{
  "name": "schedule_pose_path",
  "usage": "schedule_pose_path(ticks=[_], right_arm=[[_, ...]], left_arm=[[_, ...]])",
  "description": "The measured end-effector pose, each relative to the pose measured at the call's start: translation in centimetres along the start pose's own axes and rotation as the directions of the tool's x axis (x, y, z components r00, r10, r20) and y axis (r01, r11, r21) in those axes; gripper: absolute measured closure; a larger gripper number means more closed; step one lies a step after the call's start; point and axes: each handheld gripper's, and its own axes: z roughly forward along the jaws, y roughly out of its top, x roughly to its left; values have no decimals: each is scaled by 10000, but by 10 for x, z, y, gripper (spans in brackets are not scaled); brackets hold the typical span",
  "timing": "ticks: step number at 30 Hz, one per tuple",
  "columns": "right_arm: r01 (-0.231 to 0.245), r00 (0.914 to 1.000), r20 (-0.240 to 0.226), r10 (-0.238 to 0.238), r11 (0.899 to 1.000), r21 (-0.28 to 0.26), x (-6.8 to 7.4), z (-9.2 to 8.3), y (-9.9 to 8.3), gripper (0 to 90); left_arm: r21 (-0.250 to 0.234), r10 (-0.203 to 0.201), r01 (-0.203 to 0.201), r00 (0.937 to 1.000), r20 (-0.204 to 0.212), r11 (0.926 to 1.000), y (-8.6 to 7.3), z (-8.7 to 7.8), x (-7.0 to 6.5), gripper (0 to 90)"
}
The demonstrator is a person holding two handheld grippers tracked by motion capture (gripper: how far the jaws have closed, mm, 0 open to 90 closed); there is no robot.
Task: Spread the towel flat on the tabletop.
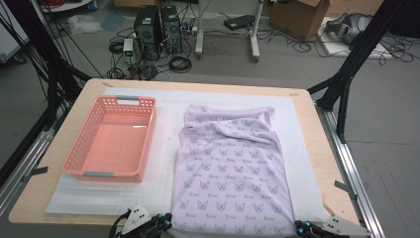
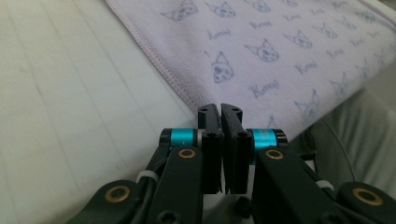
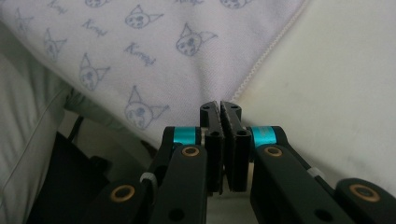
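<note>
High view: lilac cat-print towel (image 1: 230, 173) flat on white mat (image 1: 163, 144), pink basket (image 1: 113, 140) beside. Left gripper (image 2: 220, 108) and right gripper (image 3: 220, 105) each clamped on a near towel corner, jaws pinched together.

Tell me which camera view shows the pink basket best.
The high view: the pink basket shows whole there, empty, on the white mat left of the lilac cat-print towel. The left and right gripper views look along shut jaws at the towel's near corners and the mat, so they add nothing about the basket.
</note>
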Motion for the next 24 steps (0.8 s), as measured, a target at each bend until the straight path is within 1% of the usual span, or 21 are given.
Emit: schedule_pose_path(ticks=[1, 2, 3, 4, 5, 7, 9, 11, 13, 15, 17, 18, 19, 20, 21, 22, 23, 24], right_arm=[[0, 10000, -15, 0, 10000, -83, 2, -2, -1, 819], [-78, 10000, 59, 80, 9997, -215, 3, -4, -1, 705], [-278, 9995, 139, 285, 9986, -446, 1, -4, 1, 625], [-564, 9982, 176, 578, 9960, -694, -1, -4, 4, 601], [-630, 9976, 237, 652, 9944, -846, -4, -3, 8, 591], [-594, 9967, 492, 641, 9941, -912, -8, 2, 15, 574], [-536, 9957, 711, 597, 9950, -847, -14, 10, 21, 568], [-606, 9941, 847, 676, 9947, -836, -21, 19, 29, 566], [-659, 9934, 876, 735, 9940, -869, -28, 27, 36, 563], [-726, 9934, 831, 797, 9937, -854, -33, 34, 41, 563], [-728, 9936, 804, 794, 9940, -817, -35, 40, 44, 567], [-751, 9939, 752, 809, 9942, -773, -35, 42, 44, 574], [-723, 9944, 722, 772, 9951, -678, -34, 45, 45, 589], [-604, 9945, 816, 657, 9960, -656, -32, 46, 44, 601], [-521, 9933, 996, 582, 9967, -630, -30, 46, 44, 636], [-498, 9926, 1075, 563, 9968, -624, -30, 46, 44, 710], [-619, 9938, 892, 671, 9963, -599, -30, 44, 43, 816], [-613, 9950, 747, 657, 9963, -603, -30, 44, 43, 854]], left_arm=[[-226, 239, -243, 9995, -192, 9994, 1, -1, -1, 805], [-443, 348, -365, 9987, -381, 9983, 4, -1, 0, 724], [-687, 268, -306, 9981, -547, 9972, 7, 1, 1, 662], [-836, 198, -254, 9976, -664, 9962, 11, 4, 4, 597], [-916, 12, -76, 9975, -705, 9958, 15, 7, 7, 547], [-1049, -90, -2, 9961, -877, 9945, 22, 13, 13, 516], [-988, -188, 99, 9958, -898, 9951, 28, 21, 21, 507], [-886, -510, 437, 9953, -828, 9951, 35, 31, 29, 493], [-804, -687, 621, 9942, -825, 9948, 41, 39, 35, 491], [-752, -865, 813, 9938, -692, 9939, 46, 46, 38, 490], [-623, -857, 828, 9953, -453, 9946, 49, 53, 37, 487], [-451, -807, 792, 9962, -318, 9958, 49, 58, 35, 486], [-418, -616, 599, 9973, -405, 9973, 48, 61, 32, 485], [-444, -386, 362, 9978, -545, 9984, 48, 62, 28, 470], [-418, -95, 64, 9972, -741, 9991, 47, 63, 25, 494], [-402, 246, -289, 9944, -1031, 9988, 46, 63, 22, 542], [-374, 419, -464, 9926, -1140, 9982, 44, 62, 21, 675], [-380, 286, -324, 9949, -970, 9988, 43, 60, 22, 796]])
